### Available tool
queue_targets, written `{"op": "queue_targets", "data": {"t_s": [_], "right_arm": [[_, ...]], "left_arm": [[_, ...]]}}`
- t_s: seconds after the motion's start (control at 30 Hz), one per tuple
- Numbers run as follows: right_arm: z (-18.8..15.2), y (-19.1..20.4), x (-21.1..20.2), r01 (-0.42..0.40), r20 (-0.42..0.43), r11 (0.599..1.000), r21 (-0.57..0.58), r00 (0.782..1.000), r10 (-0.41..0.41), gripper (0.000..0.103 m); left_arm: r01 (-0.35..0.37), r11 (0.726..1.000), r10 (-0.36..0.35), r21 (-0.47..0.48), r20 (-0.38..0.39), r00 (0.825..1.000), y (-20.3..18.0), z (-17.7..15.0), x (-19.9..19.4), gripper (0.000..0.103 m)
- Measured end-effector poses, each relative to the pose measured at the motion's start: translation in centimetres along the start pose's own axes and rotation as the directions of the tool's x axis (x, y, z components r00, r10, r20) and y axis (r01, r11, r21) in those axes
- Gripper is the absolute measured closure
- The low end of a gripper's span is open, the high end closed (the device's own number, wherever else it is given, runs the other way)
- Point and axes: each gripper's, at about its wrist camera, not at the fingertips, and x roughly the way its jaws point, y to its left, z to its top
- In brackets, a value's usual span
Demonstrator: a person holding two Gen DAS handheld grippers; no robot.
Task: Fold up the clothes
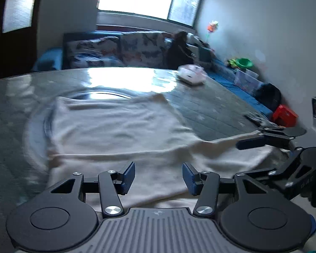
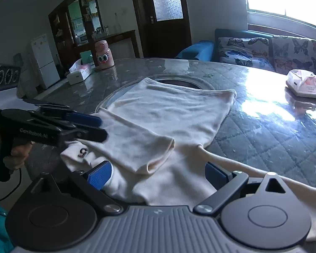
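A cream T-shirt [image 1: 115, 126] [image 2: 168, 113] lies flat on the glossy grey table [image 1: 210, 105] [image 2: 263, 137]. One sleeve [image 2: 141, 145] is folded in over the body, and a label with a "5" [image 2: 82, 151] shows near the collar. My left gripper [image 1: 159, 177] [image 2: 102, 128] hovers over the shirt's near left part with its blue pads apart and nothing between them. My right gripper [image 2: 158, 177] [image 1: 250, 137] stands wide open over the collar end; cloth lies under and between its fingers, but the pads do not press on it.
A tissue pack [image 2: 303, 84] [image 1: 191, 74] sits at the table's far right. A pink bottle [image 2: 103, 54] and a white box [image 2: 79, 74] stand at the far left. A round inset [image 2: 179, 82] lies under the shirt's far end. A sofa [image 2: 263, 50] is behind the table.
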Motion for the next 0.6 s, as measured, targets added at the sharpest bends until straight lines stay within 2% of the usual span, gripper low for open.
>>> {"op": "queue_targets", "data": {"t_s": [0.1, 0.17, 0.2, 0.3, 0.43, 0.6], "right_arm": [[0.7, 0.6, 1.0, -0.012, -0.010, 1.000, -0.007, 1.000, 0.011, 0.009], [1.1, 1.1, 1.7, -0.019, -0.018, 1.000, -0.012, 1.000, 0.018, 0.012], [1.2, 1.2, 2.1, -0.022, -0.022, 1.000, -0.012, 1.000, 0.022, 0.015], [1.7, 2.0, 3.4, -0.042, -0.038, 0.999, -0.003, 0.998, 0.042, 0.019], [2.3, 3.5, 4.7, -0.058, -0.050, 0.998, -0.034, 0.997, 0.057, 0.020], [2.3, 4.5, 6.3, -0.065, -0.095, 0.995, -0.071, 0.994, 0.058, 0.020]], "left_arm": [[-0.085, 0.996, 0.085, 0.003, 0.000, 0.996, 2.4, -0.4, -1.0, 0.052], [-0.105, 0.994, 0.104, -0.023, -0.012, 0.994, 4.0, -0.7, -1.3, 0.057], [-0.102, 0.994, 0.102, -0.032, -0.013, 0.995, 4.6, -0.8, -1.3, 0.062], [-0.098, 0.994, 0.097, -0.050, -0.019, 0.995, 5.9, -1.1, -1.0, 0.066], [-0.107, 0.991, 0.103, -0.078, -0.047, 0.994, 7.6, -1.7, -0.1, 0.078], [-0.110, 0.990, 0.106, -0.087, -0.056, 0.993, 9.0, -2.0, -0.7, 0.079]]}}
